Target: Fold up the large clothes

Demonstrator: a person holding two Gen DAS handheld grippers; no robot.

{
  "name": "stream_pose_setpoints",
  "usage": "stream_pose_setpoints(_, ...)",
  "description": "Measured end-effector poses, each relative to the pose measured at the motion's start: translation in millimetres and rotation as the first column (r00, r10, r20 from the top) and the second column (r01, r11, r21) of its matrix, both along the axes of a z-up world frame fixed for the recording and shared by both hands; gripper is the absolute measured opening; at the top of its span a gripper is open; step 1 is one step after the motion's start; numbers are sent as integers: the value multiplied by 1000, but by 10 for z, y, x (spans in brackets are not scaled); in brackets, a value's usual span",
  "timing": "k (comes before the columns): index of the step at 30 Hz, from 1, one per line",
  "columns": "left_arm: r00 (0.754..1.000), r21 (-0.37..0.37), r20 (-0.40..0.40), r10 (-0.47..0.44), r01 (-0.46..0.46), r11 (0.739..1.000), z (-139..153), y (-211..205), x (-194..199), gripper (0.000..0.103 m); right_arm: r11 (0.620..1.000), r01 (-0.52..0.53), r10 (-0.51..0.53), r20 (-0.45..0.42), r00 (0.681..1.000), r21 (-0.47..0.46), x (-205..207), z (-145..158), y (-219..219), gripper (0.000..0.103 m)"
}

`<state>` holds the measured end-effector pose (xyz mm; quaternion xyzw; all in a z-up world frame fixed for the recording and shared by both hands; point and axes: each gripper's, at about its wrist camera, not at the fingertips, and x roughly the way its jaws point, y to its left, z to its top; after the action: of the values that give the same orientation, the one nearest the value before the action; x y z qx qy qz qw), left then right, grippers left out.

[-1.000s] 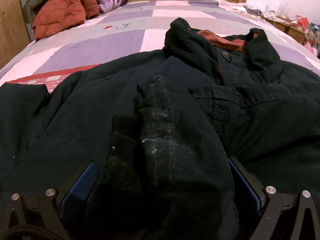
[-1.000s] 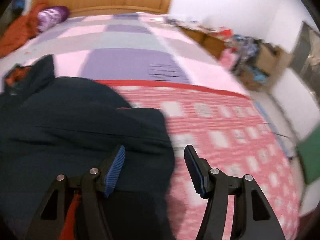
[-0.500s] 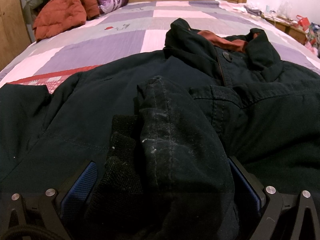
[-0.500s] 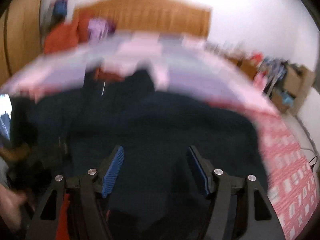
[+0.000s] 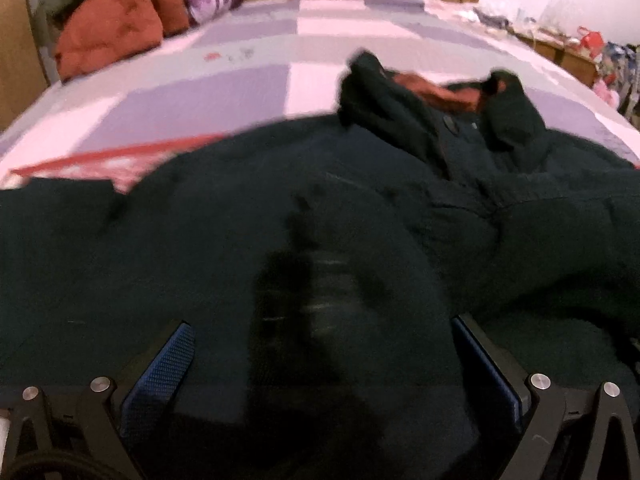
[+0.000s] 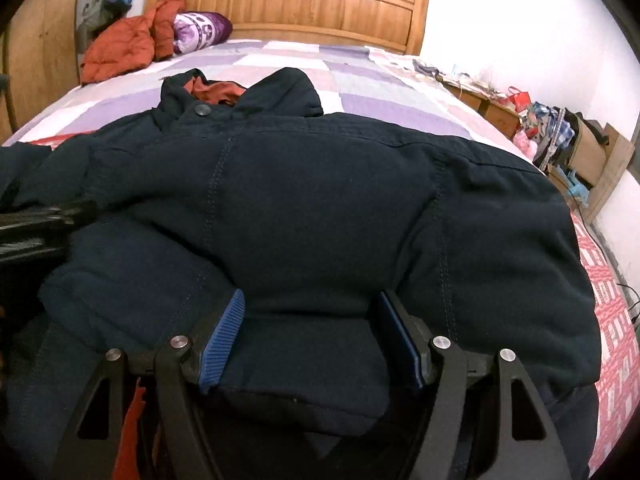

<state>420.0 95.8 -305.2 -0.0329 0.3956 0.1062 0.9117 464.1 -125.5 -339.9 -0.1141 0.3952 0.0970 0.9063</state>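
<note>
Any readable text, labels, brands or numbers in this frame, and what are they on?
None can be read.
Purple pillow: a white pattern, no legible words.
Bedspread: small red and grey marks, too blurred to read.
Dark jacket: plain button, no label showing.
Clutter on the side cabinet: too small to read.

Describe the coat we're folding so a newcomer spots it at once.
Start at the wooden headboard and come down the purple-and-pink patchwork bedspread. The dark navy coat lies spread across its near half. Unlike the rust-orange jacket heaped by the purple pillow, it is dark, with only an orange lining at the collar.
</note>
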Motion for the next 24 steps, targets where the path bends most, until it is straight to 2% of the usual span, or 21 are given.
stream_pose_setpoints(4,1000,-33,21,-15,15,999,133,312,-330,103,1000,2,-2,2,1000,-3,-6,-9,-1,72)
stream_pose_setpoints(5,1000,-18,28,-11,12,1000,173,391,-444,103,1000,3,-3,2,1000,-2,-5,-10,5,72)
stream_pose_setpoints(7,998,54,31,52,-53,997,241,584,-682,103,1000,5,-5,4,1000,-10,2,-15,7,72)
stream_pose_setpoints(8,997,53,33,75,-77,996,263,705,-792,103,1000,6,-6,5,1000,-14,-6,-10,14,72)
stream_pose_setpoints(11,984,-29,42,173,-172,985,332,1264,-1238,103,1000,8,-8,10,1000,-28,-7,-6,32,72)
stream_pose_setpoints(15,948,-135,26,316,-310,941,373,2079,-1745,103,999,11,-10,15,1000,-44,-12,2,51,72)
stream_pose_setpoints(17,912,-243,10,411,-396,885,343,2598,-2016,103,998,13,-12,18,1000,-55,-15,0,68,72)
stream_pose_setpoints(18,884,-299,4,468,-445,844,320,2862,-2157,103,998,14,-13,19,1000,-58,-16,2,77,72)
stream_pose_setpoints(19,863,-331,1,506,-477,814,295,3018,-2251,103,998,14,-13,21,1000,-63,-19,3,82,72)
stream_pose_setpoints(20,828,-373,-11,560,-523,766,252,3253,-2368,103,998,15,-13,22,1000,-67,-21,4,89,72)
stream_pose_setpoints(22,776,-409,-43,630,-589,697,158,3573,-2494,103,997,15,-14,26,1000,-76,-28,3,97,72)
stream_pose_setpoints(24,749,-428,-59,660,-616,661,72,3816,-2556,103,996,17,-14,28,999,-86,-34,2,105,72)
